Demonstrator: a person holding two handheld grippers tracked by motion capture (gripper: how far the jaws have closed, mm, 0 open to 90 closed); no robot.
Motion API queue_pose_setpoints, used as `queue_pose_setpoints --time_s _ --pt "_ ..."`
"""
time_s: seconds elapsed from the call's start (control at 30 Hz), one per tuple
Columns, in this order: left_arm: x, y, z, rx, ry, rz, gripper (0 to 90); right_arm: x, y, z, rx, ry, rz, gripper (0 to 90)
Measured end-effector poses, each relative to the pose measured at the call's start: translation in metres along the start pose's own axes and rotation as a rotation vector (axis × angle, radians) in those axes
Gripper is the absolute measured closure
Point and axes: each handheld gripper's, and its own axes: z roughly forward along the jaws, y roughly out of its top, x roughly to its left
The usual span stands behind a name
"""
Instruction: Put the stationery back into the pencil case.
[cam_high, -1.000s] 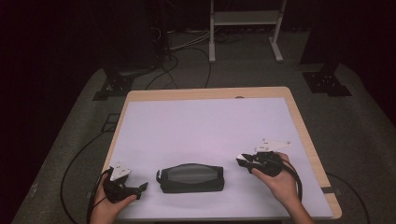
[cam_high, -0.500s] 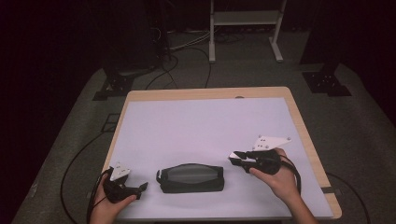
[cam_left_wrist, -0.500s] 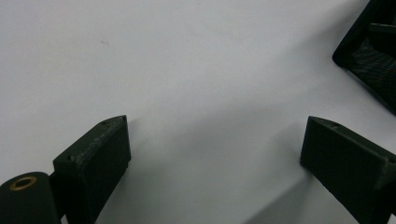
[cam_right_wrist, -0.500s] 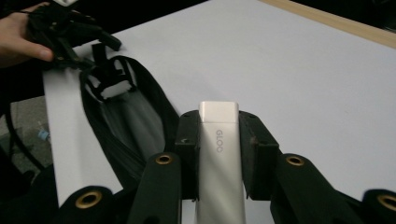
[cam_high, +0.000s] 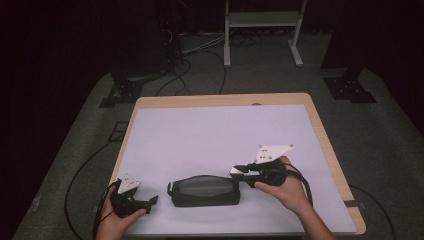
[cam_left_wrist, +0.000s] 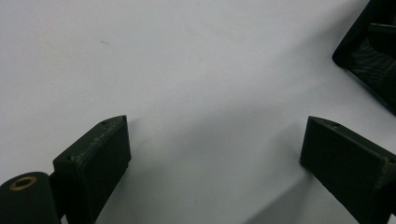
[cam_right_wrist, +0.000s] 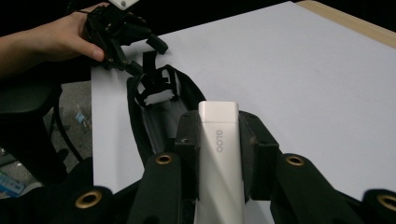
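The white stick (cam_right_wrist: 218, 158), marked with the letters GLOC, is a small flat bar clamped between the jaws of the right gripper (cam_high: 243, 170), just above the right end of the black pouch (cam_high: 204, 190). It looks stiff, light and smooth, so I judge it may slip; holding it on its flat sides near the middle, as now, seems safest. The pouch lies near the front edge of the white table (cam_high: 215, 135). It looks soft, with a mesh side, and will probably sag when pushed. The left gripper (cam_high: 150, 201) rests just left of the pouch, its jaws wide apart and holding nothing.
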Motion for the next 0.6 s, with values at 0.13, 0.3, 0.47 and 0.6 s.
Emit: queue_pose_setpoints --time_s 0.13,0.3,0.47,0.6 --pt "0.000 0.000 0.000 0.000 0.000 0.000 7.6 0.002 0.005 0.008 0.012 0.029 -0.023 70.5" --pt "0.000 0.000 0.000 0.001 -0.001 -0.001 7.6 0.005 0.012 0.018 0.023 0.064 -0.052 70.5" --pt "0.000 0.000 0.000 0.000 -0.001 -0.001 7.6 0.009 0.019 0.030 0.038 0.095 -0.074 70.5" --pt "0.000 0.000 0.000 0.001 -0.002 -0.001 7.6 0.013 0.023 0.040 0.050 0.120 -0.088 70.5"
